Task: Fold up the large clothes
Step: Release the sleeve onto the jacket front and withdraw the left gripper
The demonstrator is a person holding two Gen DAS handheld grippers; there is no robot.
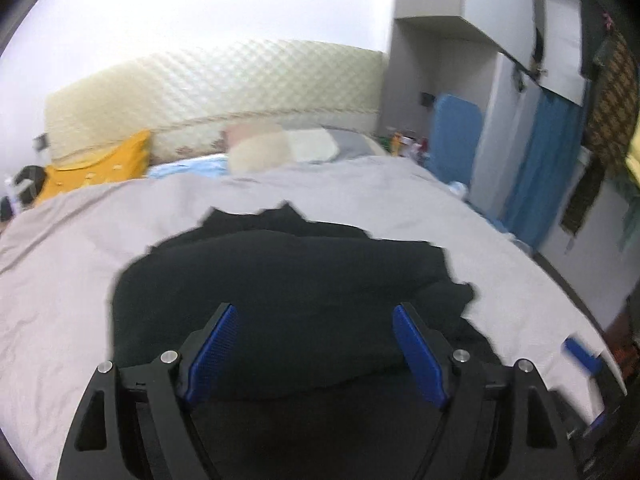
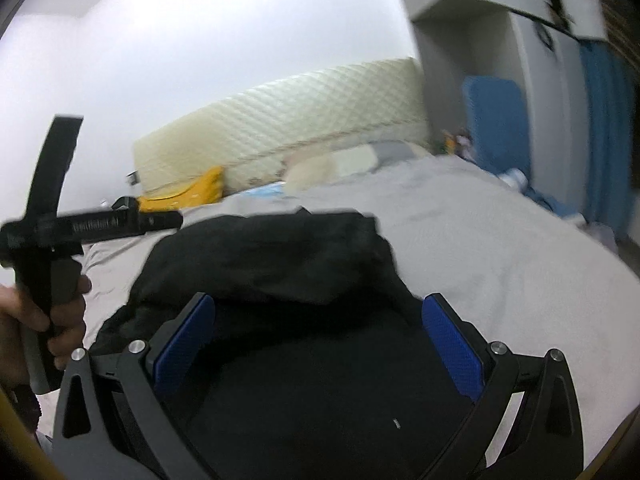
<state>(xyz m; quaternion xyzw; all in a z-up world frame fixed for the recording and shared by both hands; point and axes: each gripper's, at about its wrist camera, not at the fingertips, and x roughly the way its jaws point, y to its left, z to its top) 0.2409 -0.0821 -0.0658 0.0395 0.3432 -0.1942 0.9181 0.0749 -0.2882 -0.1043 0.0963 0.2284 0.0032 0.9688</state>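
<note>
— Grey bedding [image 1: 360, 188] covers a wide bed, with a quilted cream headboard [image 1: 224, 88] standing against the white wall at its far edge. What lies on it?

— A black garment [image 1: 288, 276], bunched into a thick heap near the bed's near edge, roughly midway along it. Pillows [image 1: 280, 146] and a yellow cushion [image 1: 100, 168] sit along the far edge, under the headboard.

— How do the grippers stand?

— The left gripper [image 1: 314, 312] has its blue pads [image 1: 212, 352] spread wide, above the garment, with nothing pinched between them. The right gripper [image 2: 320, 300] is just as wide apart over the same dark cloth; its pads do not press on it.

— Does one view add anything?

— Yes. The right wrist view catches the left hand [image 2: 36, 312] wrapped round the handle of its tool at the left, lifted over the bed's left part. The left wrist view instead shows a blue pad of the other gripper, blurred, at the bed's right edge, plus blue curtains [image 1: 548, 160] and hanging clothes [image 1: 612, 96] beside a white wardrobe [image 1: 460, 40].

— Any containers?

— None that I can make out.
</note>
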